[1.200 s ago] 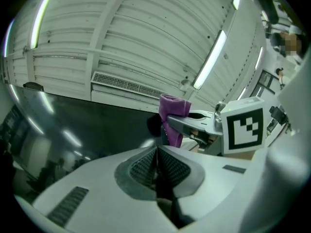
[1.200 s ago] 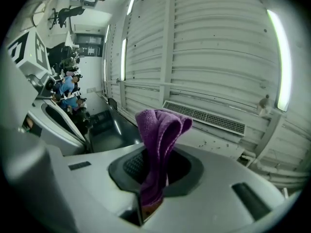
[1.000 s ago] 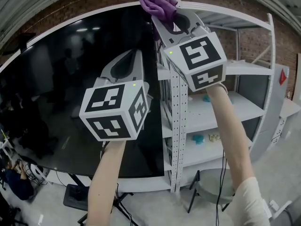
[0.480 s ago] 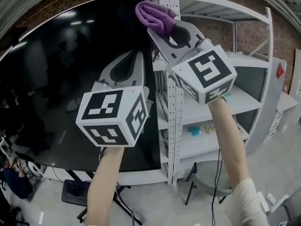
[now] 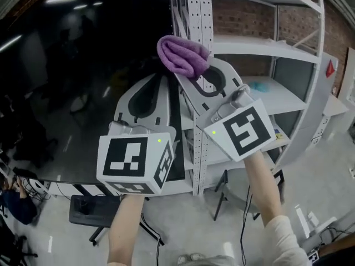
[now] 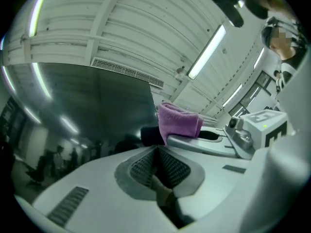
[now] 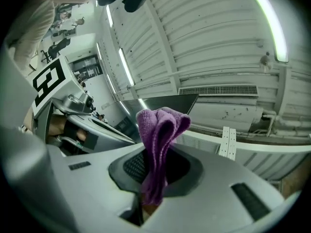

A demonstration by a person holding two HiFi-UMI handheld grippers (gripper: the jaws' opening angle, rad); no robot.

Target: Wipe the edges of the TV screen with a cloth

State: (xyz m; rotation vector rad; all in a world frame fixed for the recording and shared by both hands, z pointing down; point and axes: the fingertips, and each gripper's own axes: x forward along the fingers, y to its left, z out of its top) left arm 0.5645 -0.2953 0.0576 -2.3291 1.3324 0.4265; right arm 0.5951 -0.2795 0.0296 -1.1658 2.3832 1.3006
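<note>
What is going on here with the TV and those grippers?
A person holds a gripper in each hand before a dark TV screen. The right gripper is shut on a purple cloth, held near the screen's right edge beside a white shelving rack. The left gripper is shut, empty, pointing at the screen.

A white metal shelving rack (image 5: 288, 101) stood on a pale grey floor (image 5: 222, 237), and a red brick wall (image 5: 244, 21) showed behind it between the shelves. A dark-legged stool (image 5: 238, 192) stood at the rack's foot. Above the rack, a white ribbed ceiling (image 6: 121, 23) carried long, lit strip lights (image 6: 206, 52).
</note>
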